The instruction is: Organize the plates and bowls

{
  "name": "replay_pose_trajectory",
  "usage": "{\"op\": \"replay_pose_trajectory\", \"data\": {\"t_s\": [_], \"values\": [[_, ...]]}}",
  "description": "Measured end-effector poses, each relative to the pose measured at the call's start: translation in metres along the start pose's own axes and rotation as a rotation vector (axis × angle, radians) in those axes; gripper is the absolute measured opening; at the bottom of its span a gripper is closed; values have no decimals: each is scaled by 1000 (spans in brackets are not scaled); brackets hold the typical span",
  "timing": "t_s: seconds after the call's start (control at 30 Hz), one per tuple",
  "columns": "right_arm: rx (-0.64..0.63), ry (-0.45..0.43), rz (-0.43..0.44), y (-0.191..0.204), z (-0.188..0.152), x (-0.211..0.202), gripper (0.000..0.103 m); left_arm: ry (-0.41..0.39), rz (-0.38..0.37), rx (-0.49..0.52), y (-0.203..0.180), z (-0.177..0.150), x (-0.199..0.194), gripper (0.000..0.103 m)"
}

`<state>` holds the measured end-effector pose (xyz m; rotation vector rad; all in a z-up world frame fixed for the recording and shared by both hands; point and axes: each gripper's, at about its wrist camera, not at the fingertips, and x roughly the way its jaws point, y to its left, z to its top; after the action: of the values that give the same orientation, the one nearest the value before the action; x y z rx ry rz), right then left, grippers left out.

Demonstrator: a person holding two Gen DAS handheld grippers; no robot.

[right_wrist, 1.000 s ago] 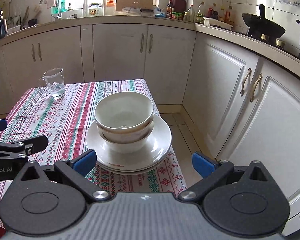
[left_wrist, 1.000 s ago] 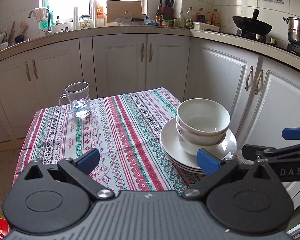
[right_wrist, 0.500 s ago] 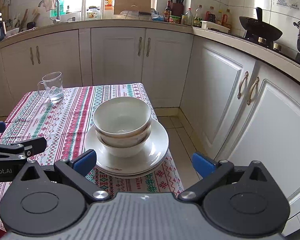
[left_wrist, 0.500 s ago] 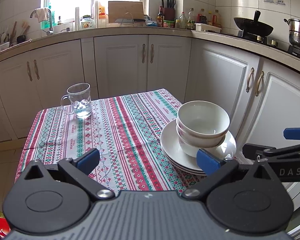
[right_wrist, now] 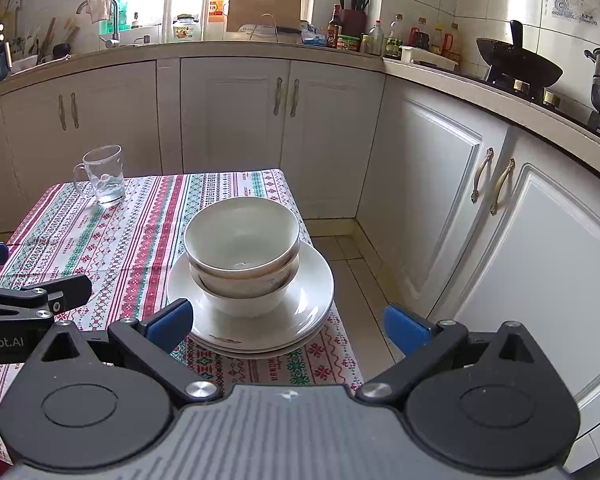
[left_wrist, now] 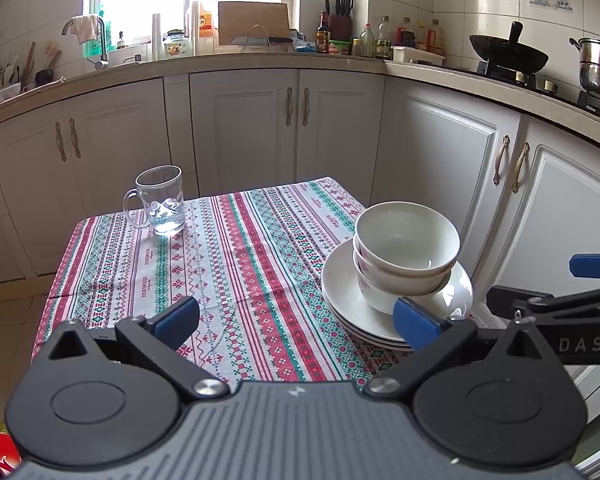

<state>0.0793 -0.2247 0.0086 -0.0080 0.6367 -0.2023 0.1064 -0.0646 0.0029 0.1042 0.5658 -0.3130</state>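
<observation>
you had both tools held back from the table, neither touching anything. the left gripper had its fingers spread wide over the striped tablecloth, empty, and the right gripper was spread just as wide, empty too, with its left pad low in front of the plates' near rim.

the task's things sat together near the table's right edge: two bowls nested one inside the other, upright, resting on a short stack of plates. from the right wrist view the plates lay close to the table's front corner, with floor tiles showing just past them. a glass mug stood well apart at the far left of the cloth.

judging from how things lay, the stacking looked done or nearly so, and you seemed to be at the point of either finishing or moving the whole pile. if the pile was to be moved, the next move called for a grip on the plate rim from each side, low and level, since the bowls on top could slide or tip. the corner position left little margin for a nudge outward.
</observation>
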Motion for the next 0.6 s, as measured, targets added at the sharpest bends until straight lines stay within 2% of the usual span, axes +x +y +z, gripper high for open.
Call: {"op": "replay_pose_trajectory", "data": {"t_s": [0.6], "values": [[-2,1,-8,-2,-1,0,103,8,3,-3,-1,0,2,102]]}}
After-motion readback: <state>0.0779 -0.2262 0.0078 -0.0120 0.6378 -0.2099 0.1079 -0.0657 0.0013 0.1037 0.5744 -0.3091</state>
